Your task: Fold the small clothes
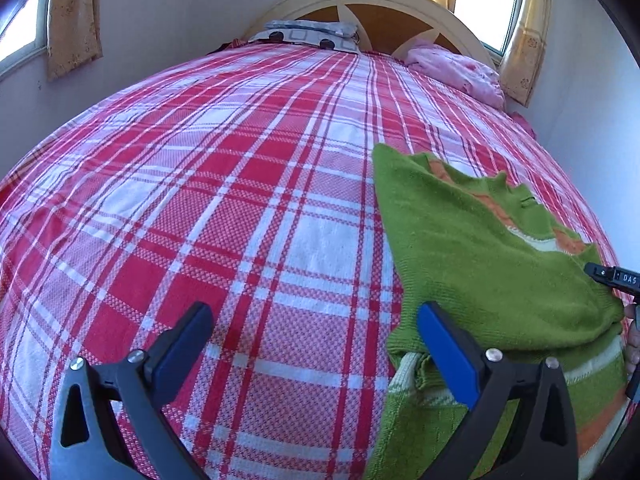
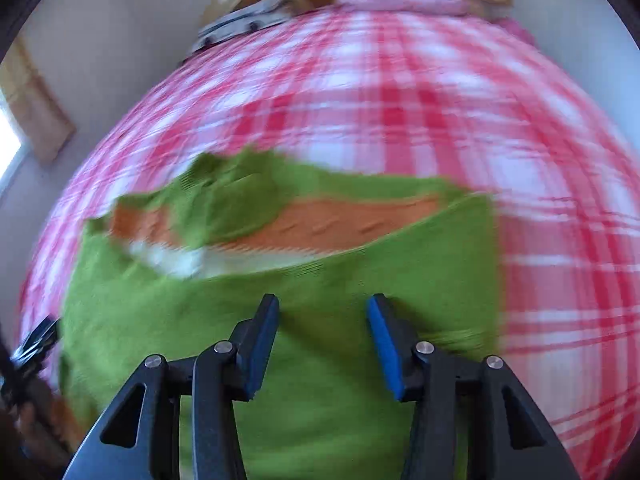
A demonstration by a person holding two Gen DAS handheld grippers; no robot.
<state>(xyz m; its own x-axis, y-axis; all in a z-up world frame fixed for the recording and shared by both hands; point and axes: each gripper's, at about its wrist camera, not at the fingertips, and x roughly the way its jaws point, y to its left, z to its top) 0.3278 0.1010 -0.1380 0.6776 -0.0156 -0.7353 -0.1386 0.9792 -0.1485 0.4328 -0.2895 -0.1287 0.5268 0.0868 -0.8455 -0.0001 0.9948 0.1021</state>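
A small green knitted sweater (image 1: 480,256) with orange and white stripes lies on the red and white checked bedspread (image 1: 240,200), one part folded over itself. My left gripper (image 1: 314,312) stands wide open at the sweater's left edge. Its right finger (image 1: 440,340) is over the ribbed hem and nothing is between the jaws. In the blurred right wrist view, my right gripper (image 2: 323,304) hovers over the green sweater (image 2: 320,280) with a gap between its blue pads and nothing pinched. Part of the right gripper (image 1: 608,276) also shows at the sweater's right side.
Pillows (image 1: 312,36) and a pink bundle of cloth (image 1: 456,68) lie at the wooden headboard (image 1: 400,12). Walls and curtained windows (image 1: 520,20) close in both sides. A hand (image 1: 632,340) shows at the right edge. Bare bedspread stretches to the sweater's left.
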